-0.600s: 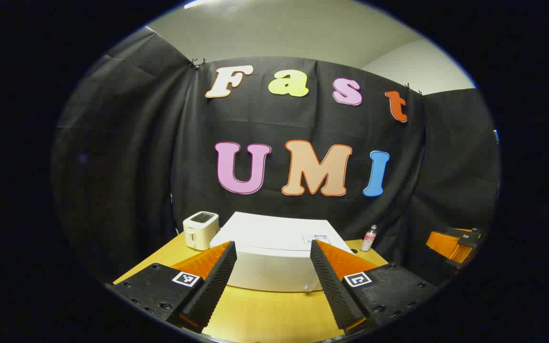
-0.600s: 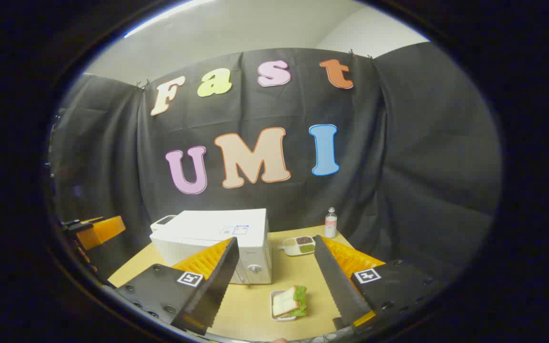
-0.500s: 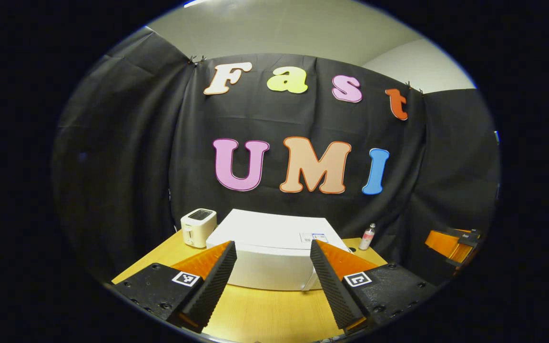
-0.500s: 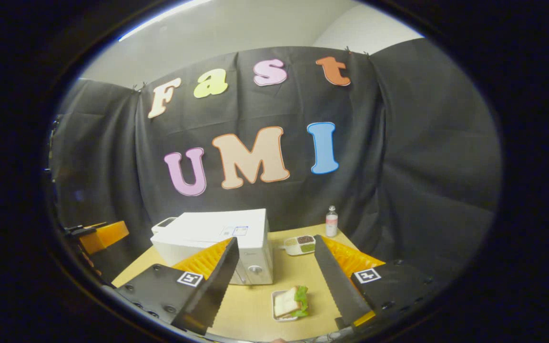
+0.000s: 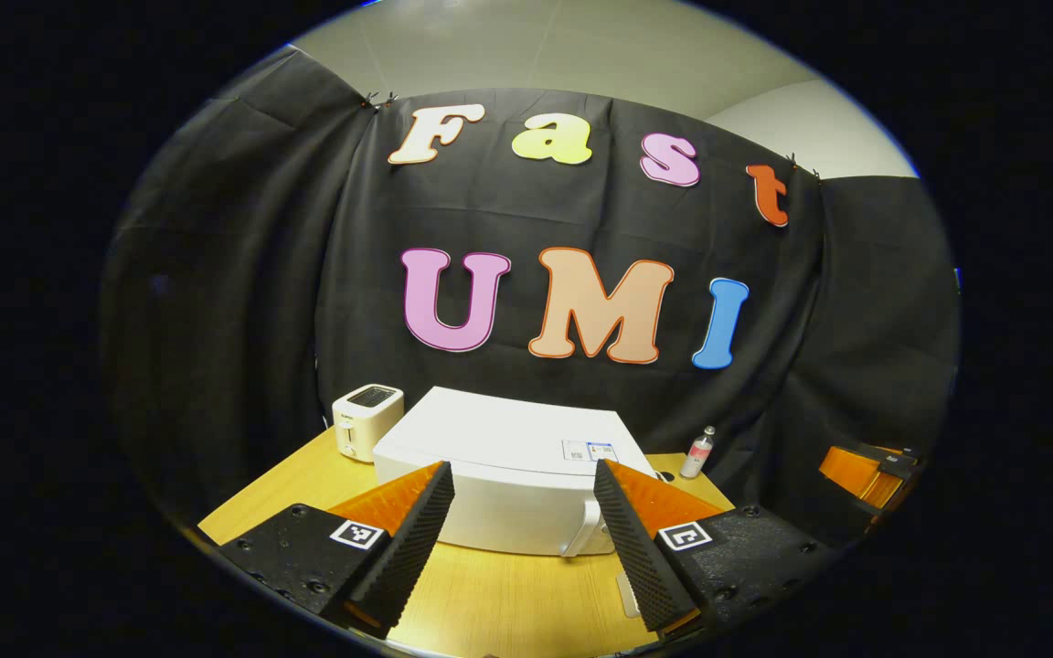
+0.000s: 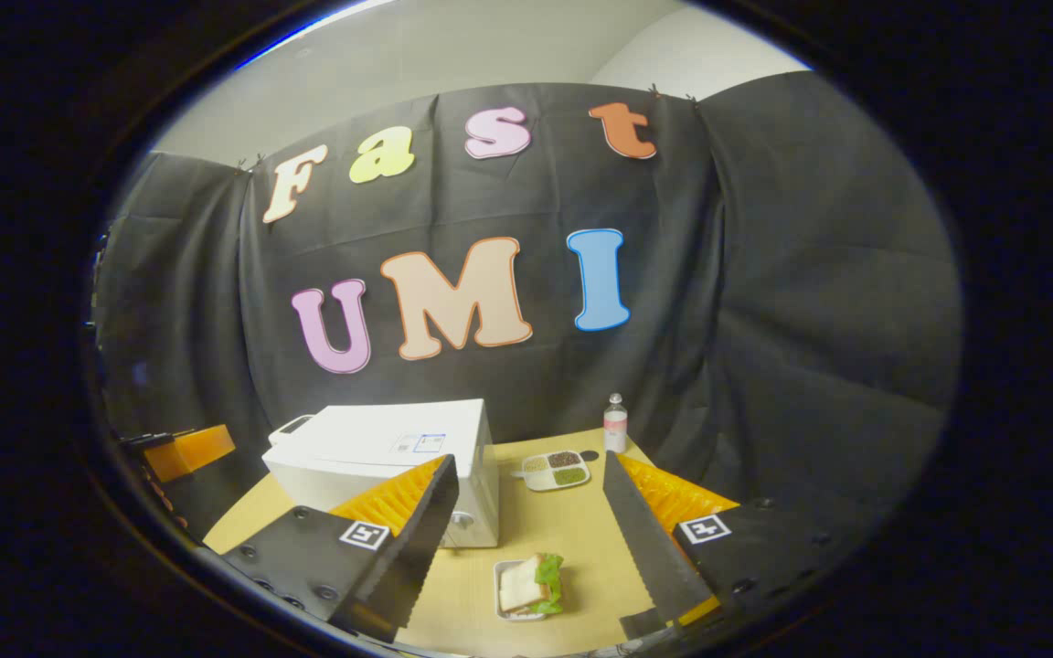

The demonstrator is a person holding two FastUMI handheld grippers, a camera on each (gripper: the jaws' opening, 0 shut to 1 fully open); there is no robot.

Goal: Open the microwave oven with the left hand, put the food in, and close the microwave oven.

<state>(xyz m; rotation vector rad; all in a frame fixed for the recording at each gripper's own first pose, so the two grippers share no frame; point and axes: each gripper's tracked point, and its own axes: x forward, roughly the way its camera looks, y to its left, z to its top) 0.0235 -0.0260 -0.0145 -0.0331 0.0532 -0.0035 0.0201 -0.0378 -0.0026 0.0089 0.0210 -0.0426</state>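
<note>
Nothing is begun yet: the door is closed, so opening comes first. Nearest, the left hand-held gripper (image 5: 523, 535) hangs spread wide and empty, short of the microwave oven (image 5: 499, 475) on the surface (image 5: 508, 603); next it must reach the door's handle (image 5: 581, 535). The right hand-held gripper (image 6: 526, 548), equally wide, holds nothing, with the sandwich (image 6: 526, 587) lying on the surface between its fingers' lines. A toaster (image 5: 366, 420) stands far left.

A staged recording booth got up as a kitchen corner: black cloth (image 6: 764, 320) hangs on all sides under a plain ceiling (image 5: 581, 46). On the wooden counter (image 6: 572, 530) stand a white microwave oven (image 5: 499, 475), a toaster (image 5: 364, 420) at its far left corner, and a small bottle (image 6: 615, 422).
</note>
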